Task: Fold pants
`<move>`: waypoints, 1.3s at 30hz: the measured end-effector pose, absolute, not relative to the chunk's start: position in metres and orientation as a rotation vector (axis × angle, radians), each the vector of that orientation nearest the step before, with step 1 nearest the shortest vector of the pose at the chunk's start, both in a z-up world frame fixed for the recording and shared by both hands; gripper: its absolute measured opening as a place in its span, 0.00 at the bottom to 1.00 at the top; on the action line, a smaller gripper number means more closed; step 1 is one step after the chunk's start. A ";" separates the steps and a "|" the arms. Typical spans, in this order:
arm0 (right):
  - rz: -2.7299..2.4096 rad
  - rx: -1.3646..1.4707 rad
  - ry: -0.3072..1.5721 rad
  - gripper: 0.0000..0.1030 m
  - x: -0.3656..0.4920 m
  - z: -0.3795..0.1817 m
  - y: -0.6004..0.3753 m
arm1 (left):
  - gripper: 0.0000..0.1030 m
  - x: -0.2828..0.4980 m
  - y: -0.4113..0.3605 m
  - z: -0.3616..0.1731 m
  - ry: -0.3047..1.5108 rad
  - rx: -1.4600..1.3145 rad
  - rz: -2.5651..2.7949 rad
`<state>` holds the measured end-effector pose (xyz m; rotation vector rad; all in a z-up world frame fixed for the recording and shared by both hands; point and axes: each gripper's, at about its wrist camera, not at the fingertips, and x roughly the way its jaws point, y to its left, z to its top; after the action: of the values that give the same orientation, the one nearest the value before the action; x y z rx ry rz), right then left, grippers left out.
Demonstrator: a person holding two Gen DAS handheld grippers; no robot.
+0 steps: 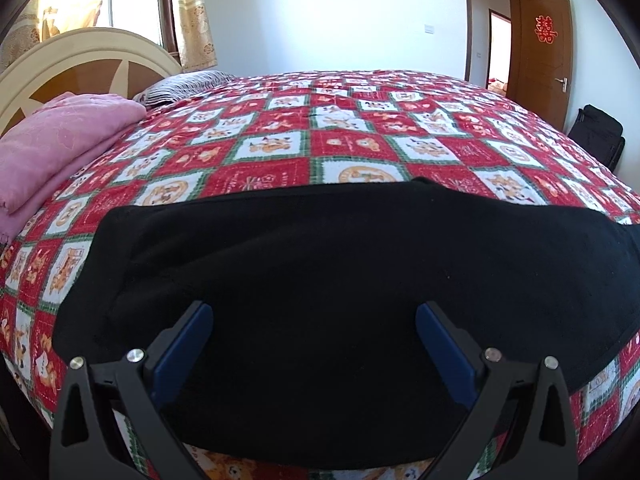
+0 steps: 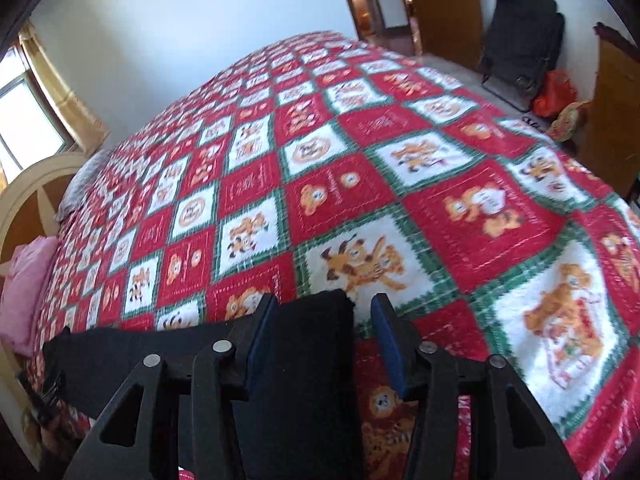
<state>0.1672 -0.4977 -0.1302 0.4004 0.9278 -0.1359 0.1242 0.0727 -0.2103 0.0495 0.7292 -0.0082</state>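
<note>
Sunlit bedroom walls and a brown door (image 1: 546,52) stand behind a wide bed, its red, white and green checked bedspread (image 1: 360,136) printed with cartoon animals. At the far left sit a cream and brown headboard (image 1: 80,64), a folded pink blanket (image 1: 60,140) and a grey striped pillow (image 1: 180,86). A black bag (image 2: 520,40) leans by the wall on the right.

My left gripper (image 1: 314,312) hangs just over the black pants (image 1: 320,260), which lie spread across the near edge of the bed. Its blue-padded fingers (image 1: 198,344) stand wide apart, released, with the dark cloth beneath them and nothing pinched.

My right gripper (image 2: 322,308) points down at the bedspread. A strip of the pants' black cloth runs up between its fingers, against the left pad (image 2: 260,332), while a clear gap shows before the right one. The jaws are part-way apart and not clenched on the cloth.
</note>
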 end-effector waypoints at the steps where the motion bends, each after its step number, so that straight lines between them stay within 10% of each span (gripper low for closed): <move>1: -0.124 0.396 0.938 0.35 0.170 -0.135 -0.495 | 1.00 0.124 0.073 -0.210 0.730 0.050 -0.008; 4: -0.097 0.371 0.922 0.16 0.168 -0.137 -0.490 | 1.00 0.124 0.073 -0.211 0.731 0.043 -0.009; 10: -0.135 0.334 0.869 0.11 0.167 -0.131 -0.487 | 1.00 0.124 0.074 -0.213 0.727 0.032 -0.005; 39: -0.205 0.616 0.911 0.29 0.082 -0.128 -0.493 | 1.00 0.113 0.131 -0.218 0.705 -0.081 0.066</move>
<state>0.0824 -0.4931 -0.1284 0.6156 0.9114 -0.2054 0.1132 0.1314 -0.2177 -0.0815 0.7054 0.0657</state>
